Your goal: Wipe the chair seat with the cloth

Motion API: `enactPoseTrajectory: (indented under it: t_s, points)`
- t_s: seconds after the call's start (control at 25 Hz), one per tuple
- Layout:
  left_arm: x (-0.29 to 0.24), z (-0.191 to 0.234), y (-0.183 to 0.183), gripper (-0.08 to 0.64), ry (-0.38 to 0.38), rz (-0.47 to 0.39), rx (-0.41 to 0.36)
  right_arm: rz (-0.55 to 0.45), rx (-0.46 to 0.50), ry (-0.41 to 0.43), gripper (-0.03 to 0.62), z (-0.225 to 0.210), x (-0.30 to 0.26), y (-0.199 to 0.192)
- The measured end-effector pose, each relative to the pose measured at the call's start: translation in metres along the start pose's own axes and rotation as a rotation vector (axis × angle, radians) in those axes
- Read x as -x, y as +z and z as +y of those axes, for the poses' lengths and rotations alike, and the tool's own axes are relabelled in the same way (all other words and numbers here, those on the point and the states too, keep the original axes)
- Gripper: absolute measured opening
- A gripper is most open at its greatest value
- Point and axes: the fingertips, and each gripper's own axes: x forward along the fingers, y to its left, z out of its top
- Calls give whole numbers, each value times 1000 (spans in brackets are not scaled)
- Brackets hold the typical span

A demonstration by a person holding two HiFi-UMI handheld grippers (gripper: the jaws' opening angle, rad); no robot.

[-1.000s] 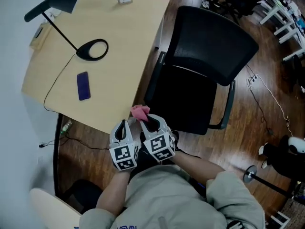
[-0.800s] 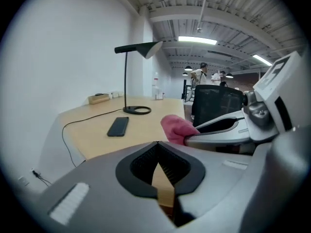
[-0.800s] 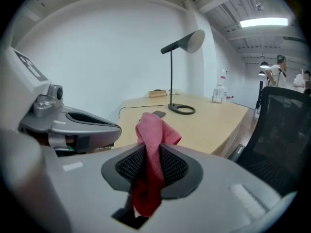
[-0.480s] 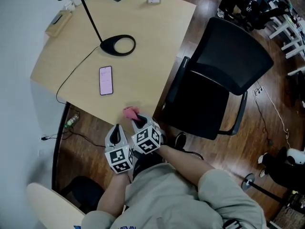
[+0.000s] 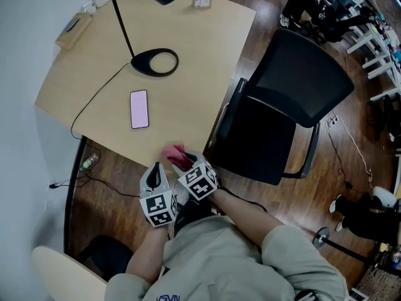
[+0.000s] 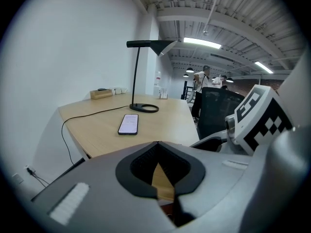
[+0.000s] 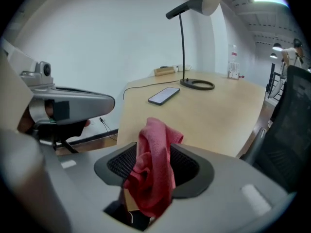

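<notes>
A pink cloth (image 7: pixel 155 154) stands bunched between the jaws of my right gripper (image 7: pixel 153 183). Those jaws are opening, with the cloth still touching both pads. In the head view the cloth (image 5: pixel 175 153) and right gripper (image 5: pixel 185 160) are over the near edge of the wooden table (image 5: pixel 188 86). The black chair seat (image 5: pixel 257 140) lies to their right. My left gripper (image 5: pixel 155 172) is close beside the right one, just off the table's edge. Its jaws are shut with nothing in them (image 6: pixel 158 178).
On the table lie a phone (image 5: pixel 139 109), a black desk lamp with a ring base (image 5: pixel 155 62) and its cable. The chair's backrest (image 5: pixel 307 77) and armrests flank the seat. Around them is wooden floor with cables and other furniture at the far right.
Both grippers, with the cloth, have shifted left from the chair's side to the table's near edge. The phone's screen has lit up.
</notes>
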Motion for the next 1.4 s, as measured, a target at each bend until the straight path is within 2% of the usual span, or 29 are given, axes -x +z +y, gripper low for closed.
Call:
enactPoseTrajectory:
  t_s: [0.2, 0.28, 0.44, 0.64, 0.8, 1.0, 1.12, 1.28, 1.4]
  points:
    - [6, -23, 9, 6, -47, -18, -26, -79, -15, 3, 215, -2, 42, 4]
    - [11, -43, 18, 6, -77, -34, -42, -124, -14, -27, 201, -11, 71, 2]
    - [16, -103, 39, 6, -184, -76, -102, -250, -80, -176, 103, -51, 151, -5]
    - [45, -205, 50, 6, -337, -120, -180, -401, -184, -378, 5, -90, 274, -48]
    - [79, -288, 55, 6, -447, -157, -236, -511, -272, -508, 0, -104, 373, -91]
    - [147, -365, 34, 6, -528, -159, -250, -627, -378, -621, 0, -92, 479, -157]
    - [182, -397, 18, 6, -560, -160, -251, -670, -402, -667, 0, -77, 526, -190]
    - [213, -421, 6, 6, -570, -173, -270, -710, -402, -696, 0, -58, 567, -218]
    - [224, -425, 0, 6, -576, -178, -289, -726, -403, -699, 0, -44, 577, -226]
